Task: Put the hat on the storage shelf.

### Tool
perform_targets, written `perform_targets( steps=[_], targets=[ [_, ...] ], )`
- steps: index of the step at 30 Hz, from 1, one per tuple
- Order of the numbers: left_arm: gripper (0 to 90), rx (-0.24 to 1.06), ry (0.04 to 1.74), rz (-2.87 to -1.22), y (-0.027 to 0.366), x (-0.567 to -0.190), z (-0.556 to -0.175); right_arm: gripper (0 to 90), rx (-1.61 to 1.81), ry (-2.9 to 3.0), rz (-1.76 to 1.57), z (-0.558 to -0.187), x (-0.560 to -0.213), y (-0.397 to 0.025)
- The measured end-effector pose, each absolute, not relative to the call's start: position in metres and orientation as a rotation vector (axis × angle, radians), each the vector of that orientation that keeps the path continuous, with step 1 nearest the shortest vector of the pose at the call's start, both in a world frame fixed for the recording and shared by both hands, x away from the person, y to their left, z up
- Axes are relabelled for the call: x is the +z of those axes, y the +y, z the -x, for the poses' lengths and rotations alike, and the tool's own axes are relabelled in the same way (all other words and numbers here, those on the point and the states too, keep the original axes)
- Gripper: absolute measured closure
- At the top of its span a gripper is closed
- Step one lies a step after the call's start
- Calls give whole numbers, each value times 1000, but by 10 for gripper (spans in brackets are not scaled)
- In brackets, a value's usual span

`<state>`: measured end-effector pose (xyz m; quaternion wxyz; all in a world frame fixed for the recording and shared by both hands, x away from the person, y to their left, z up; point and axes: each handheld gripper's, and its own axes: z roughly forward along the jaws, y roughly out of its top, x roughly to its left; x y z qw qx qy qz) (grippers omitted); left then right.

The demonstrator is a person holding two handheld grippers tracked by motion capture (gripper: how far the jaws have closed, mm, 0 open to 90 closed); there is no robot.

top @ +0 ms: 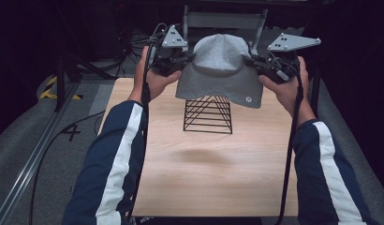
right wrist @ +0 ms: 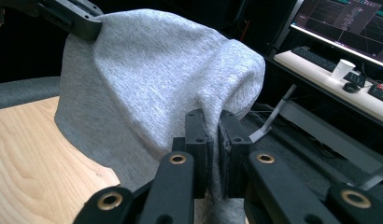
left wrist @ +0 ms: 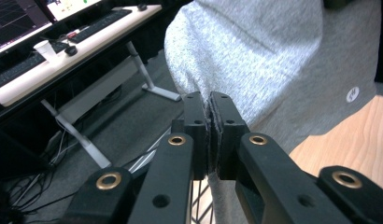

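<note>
A grey knit beanie (top: 220,70) with a small round white logo hangs in the air above a black wire pyramid stand (top: 208,114) on the wooden table (top: 209,168). My left gripper (top: 186,57) is shut on the beanie's left edge; in the left gripper view the fabric (left wrist: 255,60) is pinched between its jaws at my left gripper (left wrist: 209,99). My right gripper (top: 254,62) is shut on the beanie's right edge, and the grey cloth (right wrist: 157,79) is clamped at my right gripper (right wrist: 212,115). The beanie's lower rim hides the stand's tip.
Beyond the table's far edge stands a metal frame (top: 225,21). A desk with keyboards, monitors and a white cup (left wrist: 44,49) sits off to the side, the same cup (right wrist: 343,68) showing in the right gripper view. Grey floor with cables (top: 73,129) lies left of the table.
</note>
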<state>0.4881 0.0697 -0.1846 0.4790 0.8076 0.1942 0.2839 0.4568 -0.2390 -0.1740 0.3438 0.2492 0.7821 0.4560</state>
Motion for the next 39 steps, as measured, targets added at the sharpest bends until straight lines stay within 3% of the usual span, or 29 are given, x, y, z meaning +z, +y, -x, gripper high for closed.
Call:
perform_targets(
  steps=[12,30,39],
  targets=[
    [862,636,526,-1991,66,-209,-515,843,1170,2060,-685,-482,-187,-235],
    [862,600,495,-1976,76,-220,-495,842,1210,2099,-650,-466,-202,-236],
    [861,566,535,-2008,67,-254,-505,842,1190,2140,-676,-474,-225,-231]
  ],
)
